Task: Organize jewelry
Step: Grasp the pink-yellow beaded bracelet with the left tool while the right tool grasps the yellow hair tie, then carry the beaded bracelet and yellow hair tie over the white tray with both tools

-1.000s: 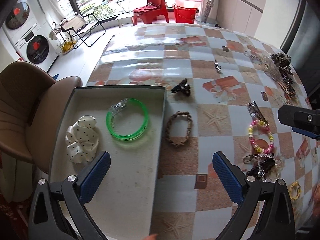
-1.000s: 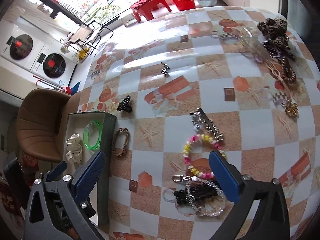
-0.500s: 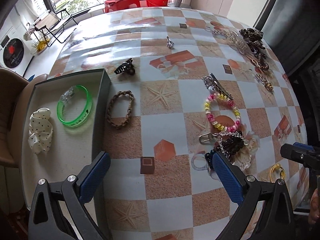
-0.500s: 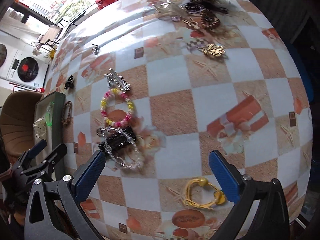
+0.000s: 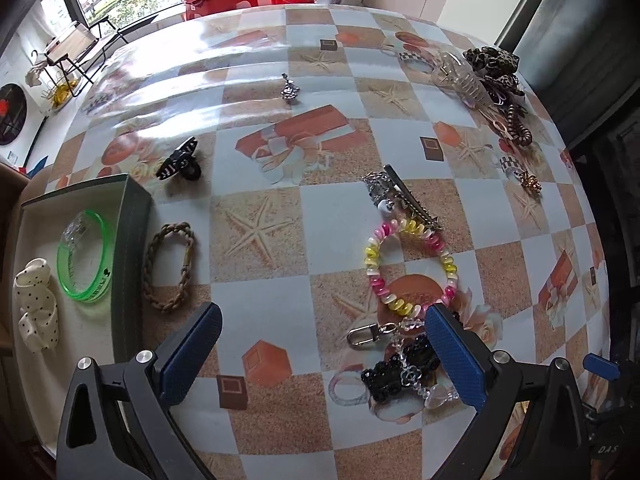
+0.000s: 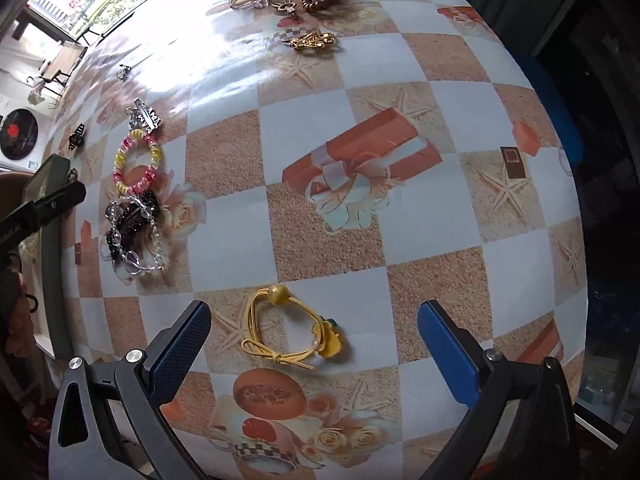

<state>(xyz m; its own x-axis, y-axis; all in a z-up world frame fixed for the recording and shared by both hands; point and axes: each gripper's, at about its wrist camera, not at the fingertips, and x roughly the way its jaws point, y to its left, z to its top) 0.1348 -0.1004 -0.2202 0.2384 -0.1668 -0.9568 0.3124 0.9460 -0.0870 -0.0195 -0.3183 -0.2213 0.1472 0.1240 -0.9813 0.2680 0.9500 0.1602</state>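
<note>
Only a green bangle point(image 5: 85, 257) and scrunchie point(image 5: 35, 310) were boxed in the tray point(image 5: 132, 248); left gripper point(image 5: 320, 354) and right gripper point(image 6: 314, 350) were held wide open, empty, most pieces left out.

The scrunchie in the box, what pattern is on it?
The scrunchie is cream white with small black polka dots, seen best in the left wrist view.

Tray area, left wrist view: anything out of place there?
Yes. The braided bracelet lies on the table just outside the tray, beside its wall, while the green bangle and dotted scrunchie are inside. Nothing looks spilled or broken. Both grippers, left and right, are open and empty.
</note>
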